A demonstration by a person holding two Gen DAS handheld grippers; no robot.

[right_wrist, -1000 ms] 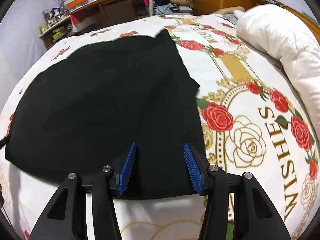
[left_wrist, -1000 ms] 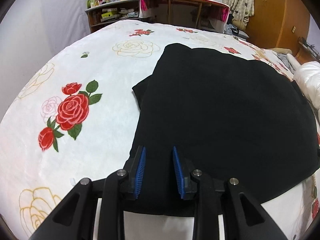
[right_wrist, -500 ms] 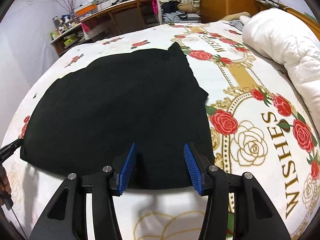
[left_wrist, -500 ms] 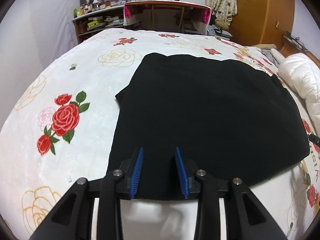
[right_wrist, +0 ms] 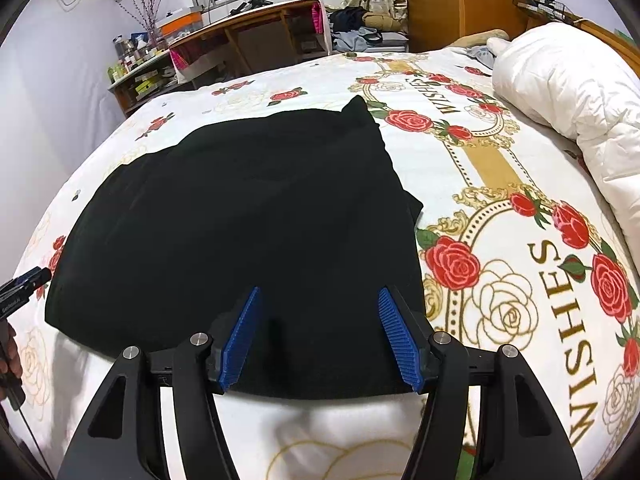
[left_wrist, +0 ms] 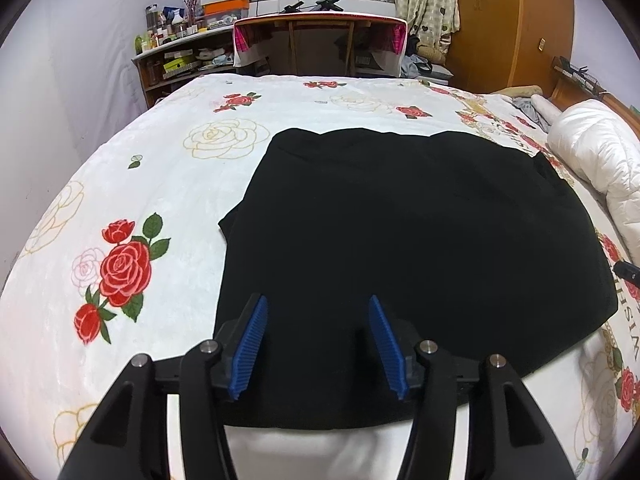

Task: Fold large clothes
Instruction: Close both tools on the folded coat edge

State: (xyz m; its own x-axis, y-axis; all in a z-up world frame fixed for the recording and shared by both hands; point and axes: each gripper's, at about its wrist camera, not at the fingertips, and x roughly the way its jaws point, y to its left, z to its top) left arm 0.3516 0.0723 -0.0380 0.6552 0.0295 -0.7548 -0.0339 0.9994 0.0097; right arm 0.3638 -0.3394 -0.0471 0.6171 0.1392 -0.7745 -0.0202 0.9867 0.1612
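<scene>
A large black garment (left_wrist: 400, 248) lies spread flat on the rose-print bed cover (left_wrist: 120, 208); it also shows in the right wrist view (right_wrist: 240, 220). My left gripper (left_wrist: 318, 344) is open and empty, hovering over the garment's near left edge. My right gripper (right_wrist: 320, 336) is open and empty over the garment's near right edge. The left gripper's tip (right_wrist: 24, 284) shows at the left edge of the right wrist view, and the right gripper's tip (left_wrist: 626, 272) at the right edge of the left wrist view.
A white duvet (right_wrist: 572, 92) is bunched along the right side of the bed. A wooden desk (left_wrist: 320, 40) and cluttered shelves (left_wrist: 176, 60) stand beyond the far edge. A wooden wardrobe (left_wrist: 512, 20) is at the back right.
Both grippers have pulled back and risen from the garment, so more of the room shows. The left gripper's jaws have opened wider. The garment lies still.
</scene>
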